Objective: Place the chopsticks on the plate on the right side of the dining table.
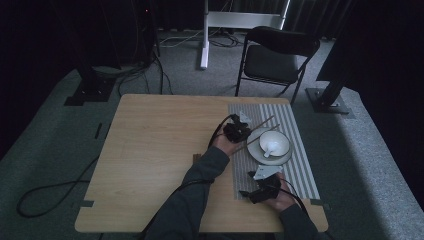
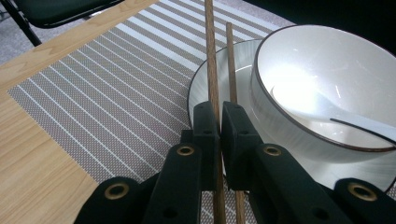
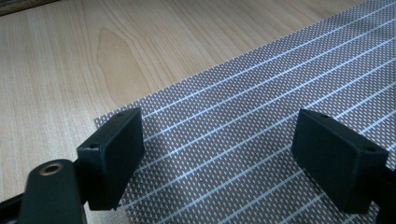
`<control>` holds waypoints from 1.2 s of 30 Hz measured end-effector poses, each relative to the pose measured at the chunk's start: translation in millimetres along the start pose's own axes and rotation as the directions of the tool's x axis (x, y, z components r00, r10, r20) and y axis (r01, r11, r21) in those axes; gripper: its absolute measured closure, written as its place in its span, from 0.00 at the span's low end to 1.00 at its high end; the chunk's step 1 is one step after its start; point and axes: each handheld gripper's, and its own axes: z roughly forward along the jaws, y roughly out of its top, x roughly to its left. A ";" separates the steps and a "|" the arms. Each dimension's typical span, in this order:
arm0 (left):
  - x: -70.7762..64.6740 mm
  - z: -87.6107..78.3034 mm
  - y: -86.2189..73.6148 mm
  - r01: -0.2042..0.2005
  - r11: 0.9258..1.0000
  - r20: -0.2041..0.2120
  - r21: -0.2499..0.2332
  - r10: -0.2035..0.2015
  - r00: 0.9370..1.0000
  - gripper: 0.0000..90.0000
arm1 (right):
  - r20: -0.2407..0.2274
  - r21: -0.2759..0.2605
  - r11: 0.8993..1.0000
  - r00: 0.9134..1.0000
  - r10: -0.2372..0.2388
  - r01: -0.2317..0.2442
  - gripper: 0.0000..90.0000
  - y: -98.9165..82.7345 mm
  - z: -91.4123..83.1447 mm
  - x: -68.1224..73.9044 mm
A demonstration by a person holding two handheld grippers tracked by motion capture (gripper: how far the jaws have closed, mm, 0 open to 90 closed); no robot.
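Note:
My left gripper (image 1: pixel 241 131) (image 2: pixel 219 109) is shut on a wooden chopstick (image 2: pixel 211 60) (image 1: pixel 264 121), which runs forward between the jaws over the striped placemat (image 2: pixel 116 84) (image 1: pixel 300 165). A second chopstick (image 2: pixel 229 56) (image 1: pixel 260 137) lies close beside it and passes under the right-hand jaw, leaning on the rim of a white plate (image 2: pixel 205 88) (image 1: pixel 255 152). On the plate stands a white bowl (image 2: pixel 280 116) (image 1: pixel 286 140) with a white spoon (image 2: pixel 317 105) (image 1: pixel 270 148) in it. My right gripper (image 1: pixel 246 184) (image 3: pixel 219 149) stands open over the placemat's near left corner, with nothing between its jaws.
The wooden table (image 1: pixel 160 145) is bare left of the placemat. A black folding chair (image 1: pixel 277 55) stands beyond the far edge. Cables (image 1: pixel 45 195) trail on the carpet at the left. Dark stands flank the table on both sides.

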 end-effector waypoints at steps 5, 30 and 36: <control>-1.3 3.6 1.4 -0.008 1.000 0.006 0.009 0.008 1.000 0.95 | -0.001 0.000 1.000 1.000 -0.001 0.001 0.18 0.0 0.0 0.1; -3.7 21.4 -4.5 0.007 0.999 0.023 0.041 -0.008 1.000 0.95 | -0.002 -0.001 1.000 1.000 -0.003 0.003 0.18 -0.1 0.0 0.2; -5.5 26.9 -6.6 -0.003 0.999 0.027 0.051 0.002 1.000 0.95 | -0.002 -0.001 1.000 1.000 -0.003 0.003 0.18 -0.1 0.0 0.2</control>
